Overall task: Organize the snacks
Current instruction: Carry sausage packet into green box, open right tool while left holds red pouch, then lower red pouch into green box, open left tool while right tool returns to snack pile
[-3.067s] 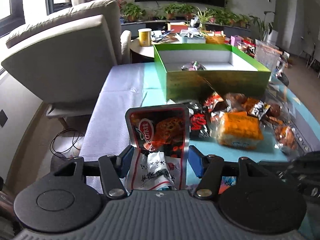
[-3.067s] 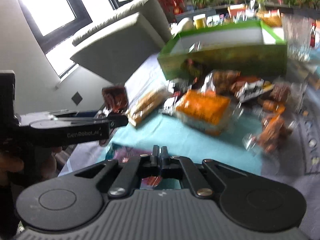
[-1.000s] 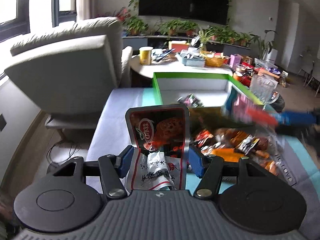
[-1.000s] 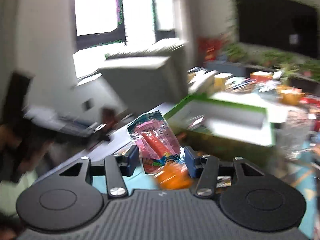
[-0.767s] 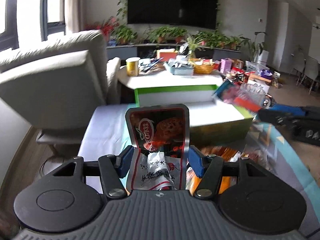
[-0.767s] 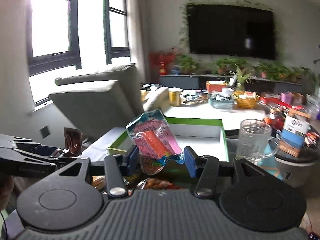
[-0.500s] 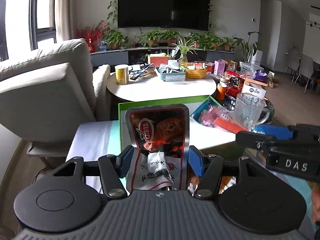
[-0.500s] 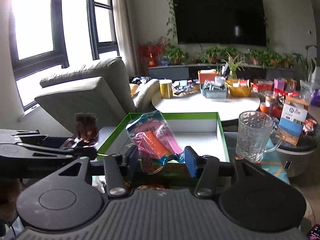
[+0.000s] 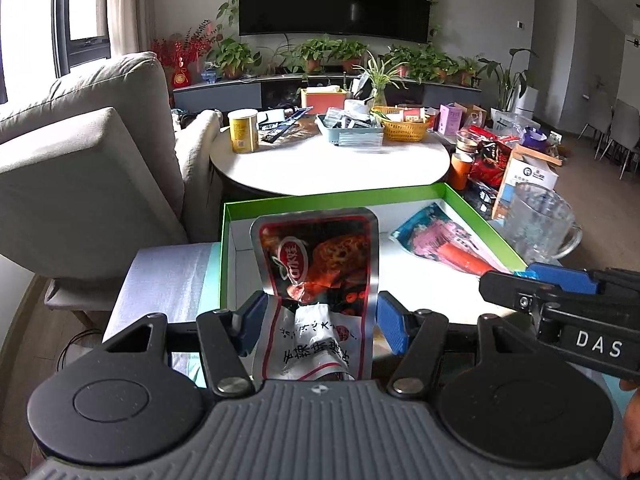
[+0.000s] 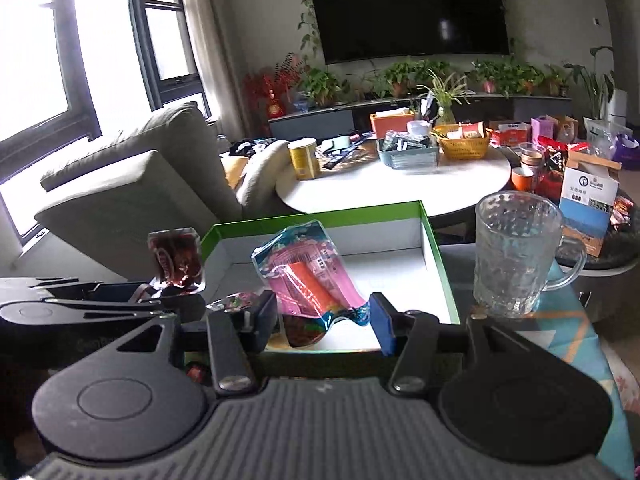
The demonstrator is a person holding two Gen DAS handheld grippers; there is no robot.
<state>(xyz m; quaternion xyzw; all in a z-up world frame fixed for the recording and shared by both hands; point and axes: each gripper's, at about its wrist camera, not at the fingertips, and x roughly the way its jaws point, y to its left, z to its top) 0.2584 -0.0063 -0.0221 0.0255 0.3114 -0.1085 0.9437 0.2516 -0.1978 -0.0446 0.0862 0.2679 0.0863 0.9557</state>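
Both claws tilt down over the green box (image 9: 472,196): left claw (image 9: 320,320) clamps a red snack pouch (image 9: 320,264), right claw (image 10: 326,318) a pink packet (image 10: 308,276). 1 second earlier they were farther back.

Red snack pouch (image 9: 320,280) is glossy foil w/ shiny silver edges, creased at the bottom; pink packet (image 10: 308,276) is glossy clear-ish plastic film, crinkled. Green box (image 9: 222,256) looks like smooth card, satin green outside w/ matt white lining, and the mug (image 10: 516,256) is clear glass w/ a dimpled, rough-looking wall. Left gripper (image 9: 320,320) has matt black plastic arms, blue matt pads (image 9: 390,328), a ribbed grey body & small metal screws; armchair (image 9: 92,176) is matt woven cloth.
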